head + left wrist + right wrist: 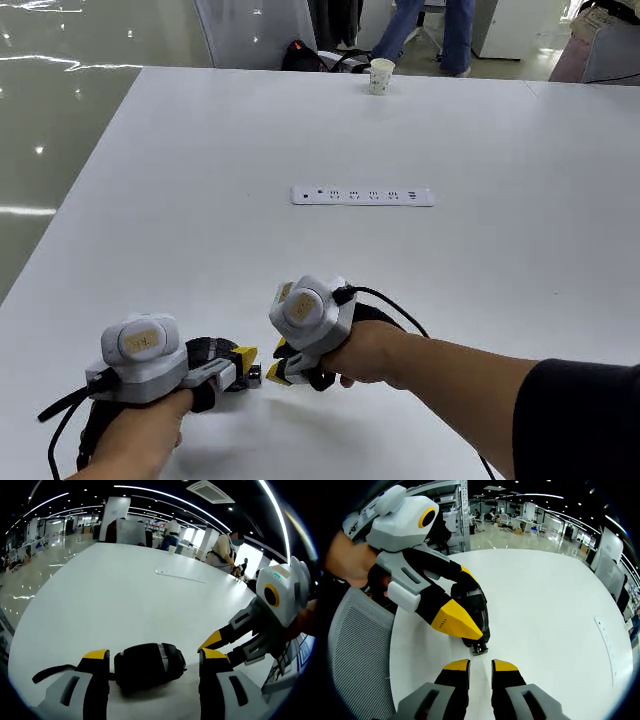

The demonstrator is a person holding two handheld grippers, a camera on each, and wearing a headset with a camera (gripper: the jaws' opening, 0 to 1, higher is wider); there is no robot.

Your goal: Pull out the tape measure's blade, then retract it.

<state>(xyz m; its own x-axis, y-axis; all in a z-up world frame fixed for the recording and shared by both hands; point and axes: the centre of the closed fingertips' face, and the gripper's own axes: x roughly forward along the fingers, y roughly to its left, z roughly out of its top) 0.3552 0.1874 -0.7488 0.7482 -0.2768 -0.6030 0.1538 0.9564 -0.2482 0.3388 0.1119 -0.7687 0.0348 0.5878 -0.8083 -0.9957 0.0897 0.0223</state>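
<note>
The black tape measure (149, 666) lies low over the white table (330, 270), between the yellow-tipped fingers of my left gripper (155, 656), which is shut on its case. In the head view that left gripper (243, 366) is at the bottom left, with the tape measure (210, 355) in it. The blade's small metal hook (479, 649) sticks out of the case (475, 611) towards my right gripper (480, 666). The right gripper's jaws stand a narrow gap apart just short of the hook, with nothing between them. In the head view the right gripper (277, 372) faces the left one tip to tip.
A white power strip (362, 196) lies mid-table and a paper cup (381, 76) stands near the far edge. A mesh chair back (355, 655) is beside the table's near edge. People stand beyond the far end.
</note>
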